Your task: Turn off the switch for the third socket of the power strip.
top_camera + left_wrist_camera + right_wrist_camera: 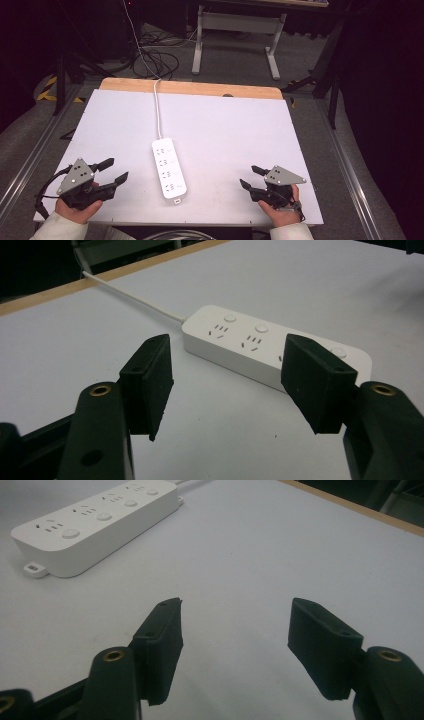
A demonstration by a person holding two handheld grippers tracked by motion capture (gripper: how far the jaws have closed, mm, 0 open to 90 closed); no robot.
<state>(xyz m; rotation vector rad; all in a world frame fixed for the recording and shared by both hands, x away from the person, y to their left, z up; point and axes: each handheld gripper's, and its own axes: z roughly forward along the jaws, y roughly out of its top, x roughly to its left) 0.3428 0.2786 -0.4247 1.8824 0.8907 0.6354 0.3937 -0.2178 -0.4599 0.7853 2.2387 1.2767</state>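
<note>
High view, white power strip (169,167) (cord attached), both grippers empty

Grey carpet floor (310,125); white-legged desk (235,30) beyond; cables (155,60) on floor; dark surroundings.

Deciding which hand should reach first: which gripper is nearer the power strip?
Left. The left gripper sits just left of the power strip; the right gripper is farther off on its right.

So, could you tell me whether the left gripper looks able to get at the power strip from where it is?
Probably yes: the left gripper is open and aimed at the power strip, with bare table between them.
</note>
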